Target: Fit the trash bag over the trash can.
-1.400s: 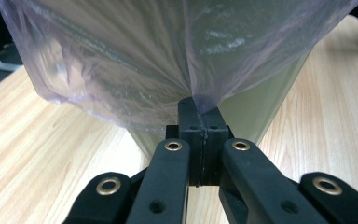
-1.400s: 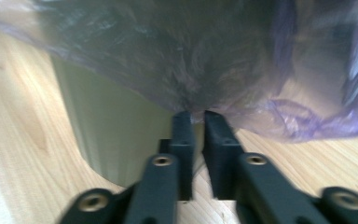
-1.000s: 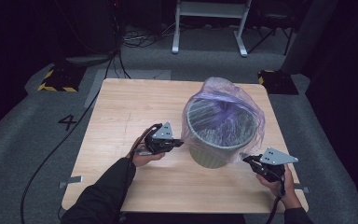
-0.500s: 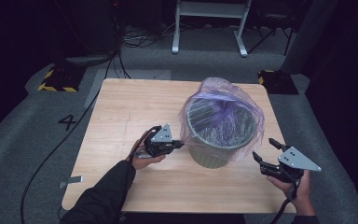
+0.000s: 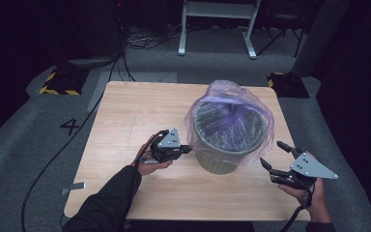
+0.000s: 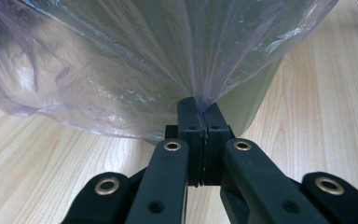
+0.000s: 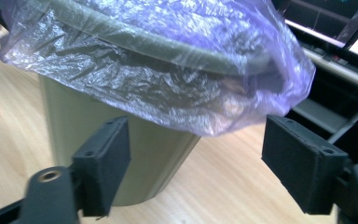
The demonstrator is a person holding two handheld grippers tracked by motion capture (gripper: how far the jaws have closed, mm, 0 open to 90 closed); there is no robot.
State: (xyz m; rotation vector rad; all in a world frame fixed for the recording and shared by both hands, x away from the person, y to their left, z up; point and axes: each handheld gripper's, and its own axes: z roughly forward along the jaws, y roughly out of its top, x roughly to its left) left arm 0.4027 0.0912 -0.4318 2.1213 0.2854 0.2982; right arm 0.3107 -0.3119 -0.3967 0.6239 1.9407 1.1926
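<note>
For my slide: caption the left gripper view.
Left gripper pinches the purple bag draped over the bin.

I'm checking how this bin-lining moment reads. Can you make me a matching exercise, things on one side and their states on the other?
Things:
1. left gripper
2. right gripper
3. plastic bag
4. bin

States:
A. stands upright on the table
B. jaws apart, nothing between them
C. draped over the bin's rim
D. shut on the bag's edge

Pairs: 1-D, 2-B, 3-C, 4-A
</note>
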